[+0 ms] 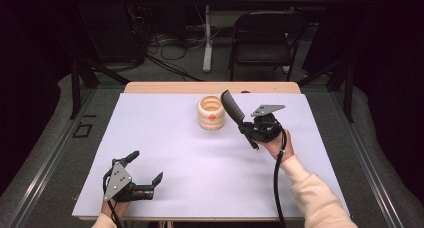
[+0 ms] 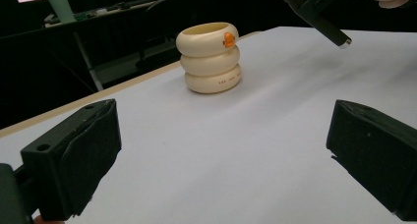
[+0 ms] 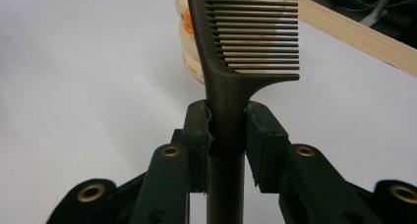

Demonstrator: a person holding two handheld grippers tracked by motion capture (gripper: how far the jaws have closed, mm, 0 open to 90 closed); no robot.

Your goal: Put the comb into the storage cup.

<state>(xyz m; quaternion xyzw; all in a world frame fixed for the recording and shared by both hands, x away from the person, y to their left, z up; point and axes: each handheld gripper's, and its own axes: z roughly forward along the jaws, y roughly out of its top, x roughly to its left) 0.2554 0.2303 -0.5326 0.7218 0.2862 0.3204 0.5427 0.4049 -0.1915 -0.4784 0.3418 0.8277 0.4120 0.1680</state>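
A black comb (image 1: 234, 111) is held up off the table, teeth end toward the back, by my right gripper (image 1: 251, 130), which is shut on its handle. In the right gripper view the comb (image 3: 231, 47) rises between the two jaws, teeth to the right. A cream ribbed cup (image 1: 210, 113) with an orange mark stands upright at the back middle, just left of the comb; the left gripper view has the cup (image 2: 210, 57) ahead. My left gripper (image 1: 147, 168) rests open near the front left, nothing between its pads (image 2: 83, 155).
A white mat (image 1: 180, 158) covers the wooden table (image 1: 150, 87). Behind the table stand a black folding chair (image 1: 264, 38), a white post and cables on the floor.
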